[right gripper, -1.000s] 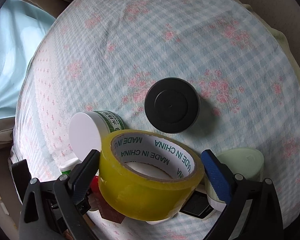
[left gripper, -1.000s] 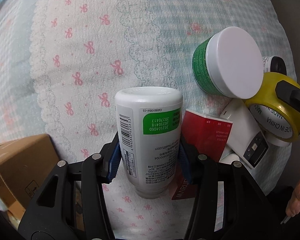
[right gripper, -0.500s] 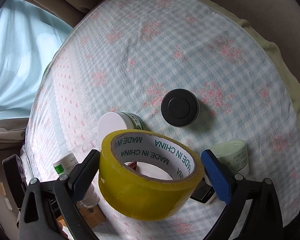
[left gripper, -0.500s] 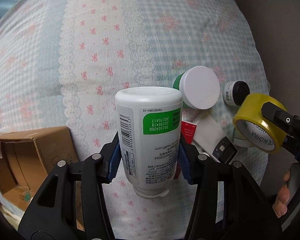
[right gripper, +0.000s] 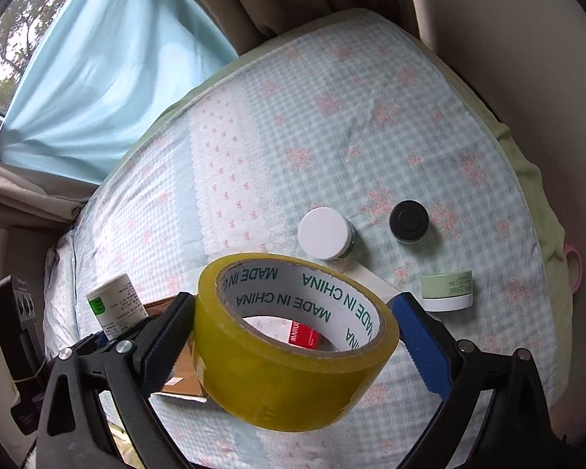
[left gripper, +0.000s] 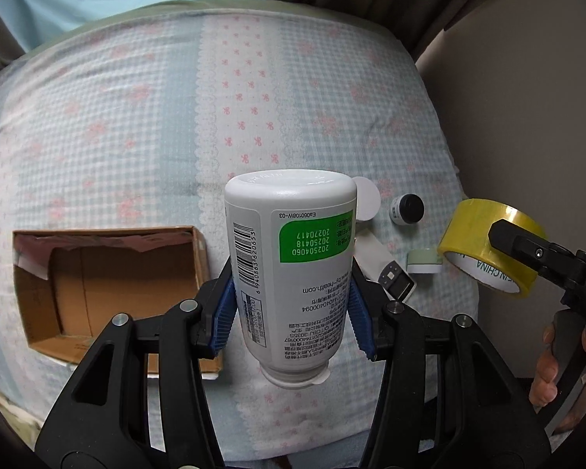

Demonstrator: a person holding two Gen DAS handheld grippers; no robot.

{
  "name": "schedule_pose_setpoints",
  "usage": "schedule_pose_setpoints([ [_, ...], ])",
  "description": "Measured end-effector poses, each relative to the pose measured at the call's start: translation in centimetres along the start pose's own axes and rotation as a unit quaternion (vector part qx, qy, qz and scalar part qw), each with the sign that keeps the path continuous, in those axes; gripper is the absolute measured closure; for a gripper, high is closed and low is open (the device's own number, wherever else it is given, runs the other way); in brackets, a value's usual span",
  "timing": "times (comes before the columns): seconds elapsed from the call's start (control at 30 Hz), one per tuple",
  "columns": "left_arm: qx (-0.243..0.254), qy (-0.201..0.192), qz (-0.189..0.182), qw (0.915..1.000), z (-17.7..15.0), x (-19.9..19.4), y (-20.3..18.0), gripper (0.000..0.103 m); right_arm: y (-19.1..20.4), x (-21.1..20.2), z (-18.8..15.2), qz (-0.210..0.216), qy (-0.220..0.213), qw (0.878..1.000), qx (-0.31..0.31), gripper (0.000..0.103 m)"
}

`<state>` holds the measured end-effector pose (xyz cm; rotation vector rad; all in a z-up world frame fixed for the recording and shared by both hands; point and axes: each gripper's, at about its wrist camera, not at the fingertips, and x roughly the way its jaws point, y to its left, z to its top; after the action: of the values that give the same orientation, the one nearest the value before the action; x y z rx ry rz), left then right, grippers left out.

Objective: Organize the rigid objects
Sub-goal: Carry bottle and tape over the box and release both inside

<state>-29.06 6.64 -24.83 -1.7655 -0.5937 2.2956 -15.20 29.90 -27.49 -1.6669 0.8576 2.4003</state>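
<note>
My left gripper (left gripper: 291, 308) is shut on a white bottle with a green label (left gripper: 293, 265), held upside down above the bed. An open cardboard box (left gripper: 101, 277) lies on the bed just left of it. My right gripper (right gripper: 293, 336) is shut on a roll of yellow tape (right gripper: 289, 351), held in the air; the tape also shows in the left wrist view (left gripper: 492, 246). The bottle shows at the left of the right wrist view (right gripper: 115, 308).
On the checked bedsheet (right gripper: 332, 117) lie a white-lidded green jar (right gripper: 324, 232), a black-lidded jar (right gripper: 408, 221), a pale green jar (right gripper: 445, 291), a white device (left gripper: 386, 269) and a red box (right gripper: 306, 337). Curtains hang behind, and a wall stands to the right.
Both grippers have lifted up and pulled back from the bed with the bottle and the tape. The objects on the sheet look smaller, and the whole cardboard box has come into view.
</note>
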Motion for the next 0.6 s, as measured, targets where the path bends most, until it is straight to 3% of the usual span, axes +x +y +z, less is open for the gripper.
schedule_pose_setpoints([
  [0.27, -0.028, -0.036, -0.006, 0.9989, -3.0, -8.2, 8.4, 0.056, 10.2, -2.4, -2.6, 0.043, 0.005, 0.998, -0.051, 0.004],
  [0.4, -0.039, -0.027, -0.009, 0.9988, -4.6, -10.5, 14.1, 0.056, 16.1, -2.2, -4.9, 0.023, 0.0, 0.997, -0.073, 0.004],
  [0.6, -0.032, -0.015, 0.012, 0.9993, -5.9, -12.5, 21.7, 0.056, 23.6, 0.4, -8.2, 0.029, 0.015, 0.996, -0.08, 0.004],
])
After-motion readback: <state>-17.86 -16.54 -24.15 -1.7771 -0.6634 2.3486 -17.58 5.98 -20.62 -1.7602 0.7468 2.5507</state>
